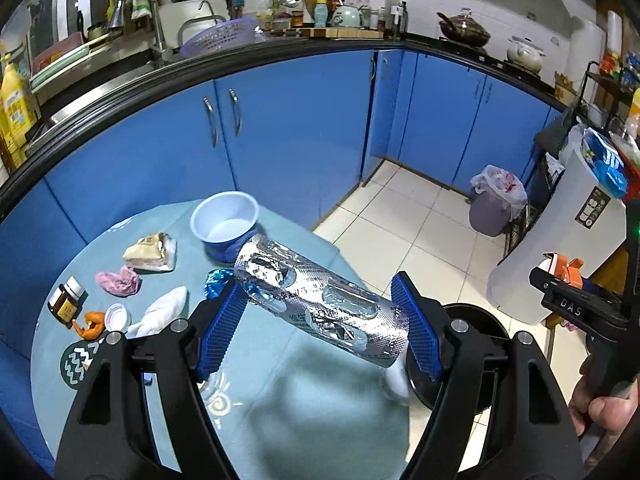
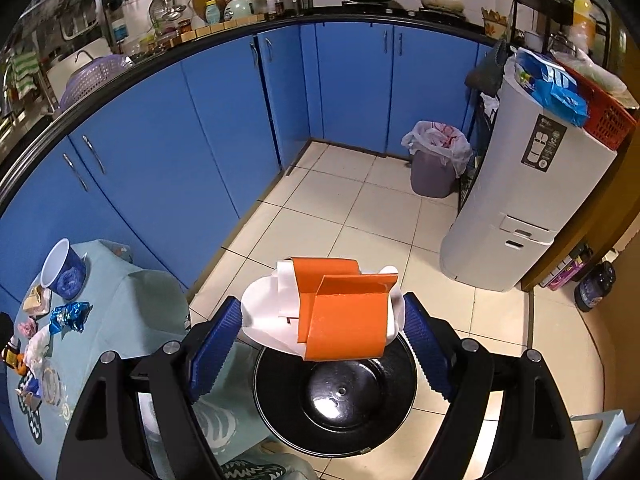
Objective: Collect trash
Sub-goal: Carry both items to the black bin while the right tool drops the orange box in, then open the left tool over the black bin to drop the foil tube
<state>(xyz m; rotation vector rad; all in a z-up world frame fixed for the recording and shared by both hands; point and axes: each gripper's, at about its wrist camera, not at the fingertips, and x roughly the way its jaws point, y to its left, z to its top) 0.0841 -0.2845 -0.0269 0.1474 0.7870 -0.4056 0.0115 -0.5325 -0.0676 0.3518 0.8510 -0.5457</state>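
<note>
both grippers carry trash over a round table and a black bin in a blue-cabinet kitchen.

the left gripper (image 1: 320,316) clamps a silver blister pack (image 1: 320,304) at frame centre, above the pale teal tablecloth (image 1: 280,420); at left on the cloth lie a blue paper cup (image 1: 226,226), a crumpled white tissue (image 1: 162,312), a pink wad (image 1: 118,282), a brown bottle (image 1: 66,300) and a white cap (image 1: 116,317). the right gripper (image 2: 324,320) grips a folded orange and white carton (image 2: 340,312) directly above the open black bin (image 2: 336,400) at lower centre. beige floor tiles (image 2: 340,208) run to blue cabinets (image 2: 200,120); a lined purple bin (image 2: 434,160) stands at upper right beside a white appliance (image 2: 520,184).
</note>
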